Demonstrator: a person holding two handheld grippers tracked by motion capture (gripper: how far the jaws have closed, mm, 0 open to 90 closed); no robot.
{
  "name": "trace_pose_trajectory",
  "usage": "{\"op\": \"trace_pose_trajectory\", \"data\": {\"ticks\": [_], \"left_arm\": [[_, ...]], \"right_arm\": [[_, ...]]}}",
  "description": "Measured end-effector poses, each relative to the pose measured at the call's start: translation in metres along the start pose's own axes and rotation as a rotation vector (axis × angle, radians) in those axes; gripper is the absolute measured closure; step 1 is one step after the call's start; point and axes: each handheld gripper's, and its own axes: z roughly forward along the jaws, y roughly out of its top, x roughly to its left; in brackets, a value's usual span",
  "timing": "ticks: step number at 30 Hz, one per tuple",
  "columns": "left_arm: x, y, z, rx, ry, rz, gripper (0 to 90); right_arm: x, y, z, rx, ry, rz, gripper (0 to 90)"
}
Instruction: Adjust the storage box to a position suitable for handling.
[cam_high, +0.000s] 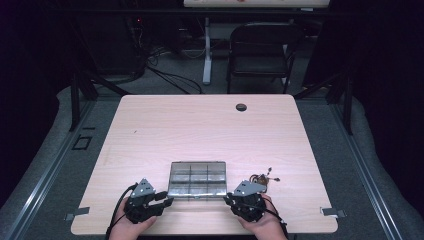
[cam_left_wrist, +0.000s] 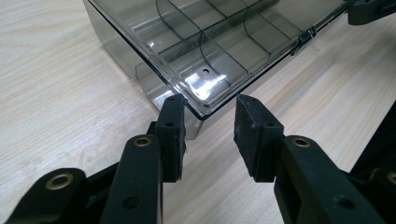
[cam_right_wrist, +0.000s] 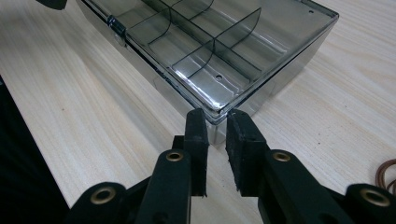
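While both grippers sit at the near edge of the table (cam_high: 150, 125), the clear compartment box (cam_high: 197, 178) lies flat between them with its lid down, close to the person's side. Each hand seems to have picked a near corner of it — probably so the box can be steadied or the lid worked from two ends at once.

From the left gripper (cam_left_wrist: 208, 123) view, the box's corner pokes into the gap between the jaws, which stand apart; one pad looks to be right at the lid's edge, the other isn't touching. The right gripper (cam_right_wrist: 215, 130) is narrower, its jaws a small gap apart with the other near corner at the tips — I can't tell if the pads actually bite the rim.

The small latch (cam_right_wrist: 116, 24) on the front wall looks closed. Off to the right sits a little brown tangle of wire-like bits (cam_high: 262, 178), near the box but apart from it — likely what goes in the compartments.
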Motion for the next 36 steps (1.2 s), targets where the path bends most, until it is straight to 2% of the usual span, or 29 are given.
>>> {"op": "trace_pose_trajectory", "data": {"ticks": [5,16,24,36], "left_arm": [[0.001,0.0,-0.001,-0.001,-0.001,0.009,64.3],[0.0,0.001,-0.003,-0.017,-0.002,-0.001,64.6],[0.001,0.002,-0.007,-0.053,0.017,-0.002,68.1],[0.0,0.005,-0.011,-0.084,0.024,0.011,70.5]], "right_arm": [[0.0,0.001,-0.001,-0.008,-0.003,0.0,80.5],[0.0,0.001,-0.004,-0.02,0.0,-0.001,80.7],[0.0,0.003,-0.008,-0.066,-0.004,0.01,81.1],[-0.001,0.006,-0.012,-0.091,-0.01,0.012,80.1]]}}
